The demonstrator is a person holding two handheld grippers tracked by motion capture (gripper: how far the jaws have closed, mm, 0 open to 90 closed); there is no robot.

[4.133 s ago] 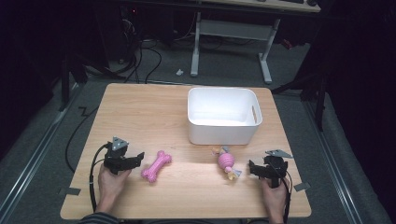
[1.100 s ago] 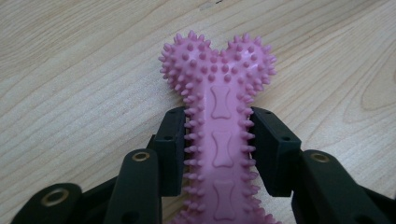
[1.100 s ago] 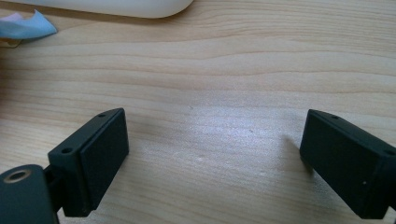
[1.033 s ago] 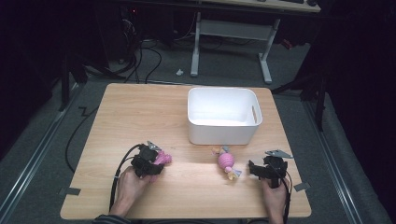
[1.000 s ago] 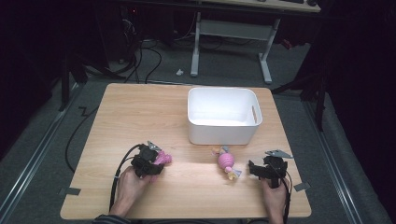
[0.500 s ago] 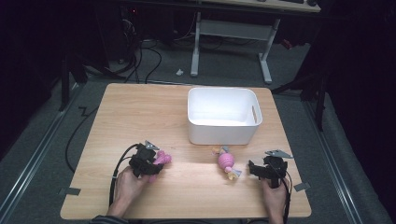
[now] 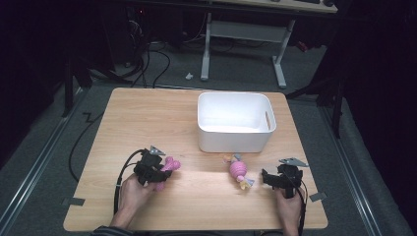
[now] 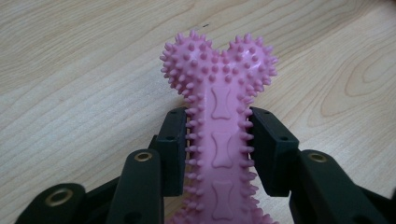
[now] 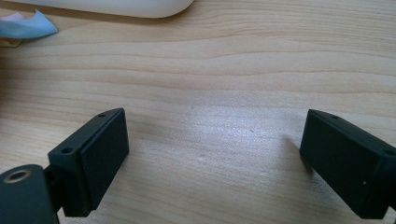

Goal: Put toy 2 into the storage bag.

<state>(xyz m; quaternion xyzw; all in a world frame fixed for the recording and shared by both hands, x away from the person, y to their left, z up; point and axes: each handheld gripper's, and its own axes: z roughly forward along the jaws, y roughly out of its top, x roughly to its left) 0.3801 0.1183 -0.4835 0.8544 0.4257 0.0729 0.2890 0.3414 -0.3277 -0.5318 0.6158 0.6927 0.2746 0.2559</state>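
The left gripper (image 7: pixel 156 173) sat at about seven o'clock on the wooden table (image 7: pixel 147 118), its jaws closed against the shaft of a spiky pink bone toy (image 8: pixel 219 135). The right gripper (image 7: pixel 269 178), at five o'clock, held its jaws wide apart over bare wood, gripping nothing. A pink fish-like toy (image 7: pixel 238 169) lay just beside it, below the white bin (image 7: pixel 235 121).

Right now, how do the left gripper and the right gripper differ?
The left gripper is shut on the pink spiky bone toy, its jaws against the toy's shaft; the right gripper is open with bare table between its jaws. In the high view the left gripper sits over its toy, while the right gripper stays apart from the other pink toy. Both are low over the table's near edge.
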